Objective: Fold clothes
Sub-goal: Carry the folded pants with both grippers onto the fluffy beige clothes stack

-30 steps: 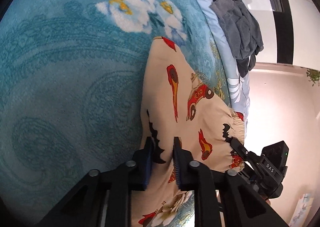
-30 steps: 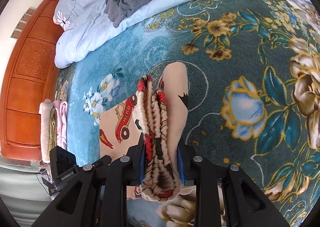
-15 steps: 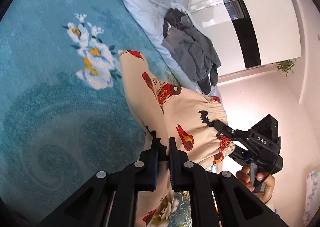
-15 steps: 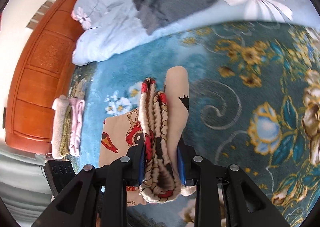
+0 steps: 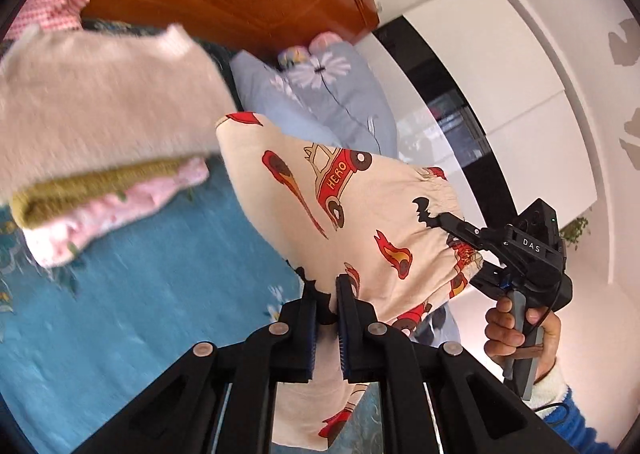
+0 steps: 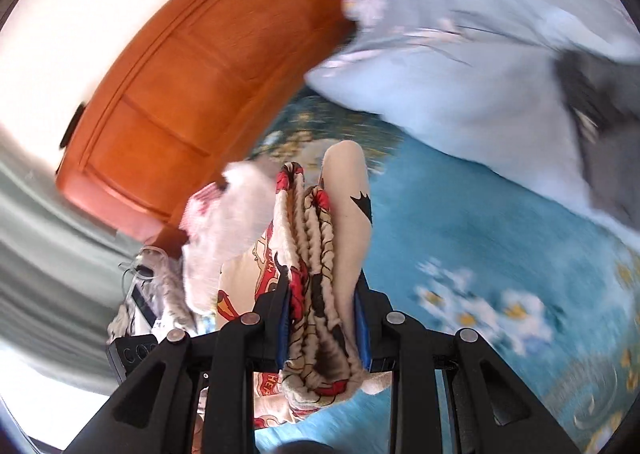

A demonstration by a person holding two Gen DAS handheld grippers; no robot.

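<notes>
The shorts (image 5: pixel 360 214), cream with red cars and flames, are held up above the blue blanket (image 5: pixel 140 294). Their edge is pinched between the nearly closed left tongs (image 5: pixel 326 296); the bunched waistband (image 6: pixel 316 254) is clamped in the right tongs (image 6: pixel 322 294). Just beside them a stack of folded clothes (image 5: pixel 100 142) is seen, with a pale quilt (image 6: pixel 460 74) and a wooden headboard (image 6: pixel 192 66) beyond.
</notes>
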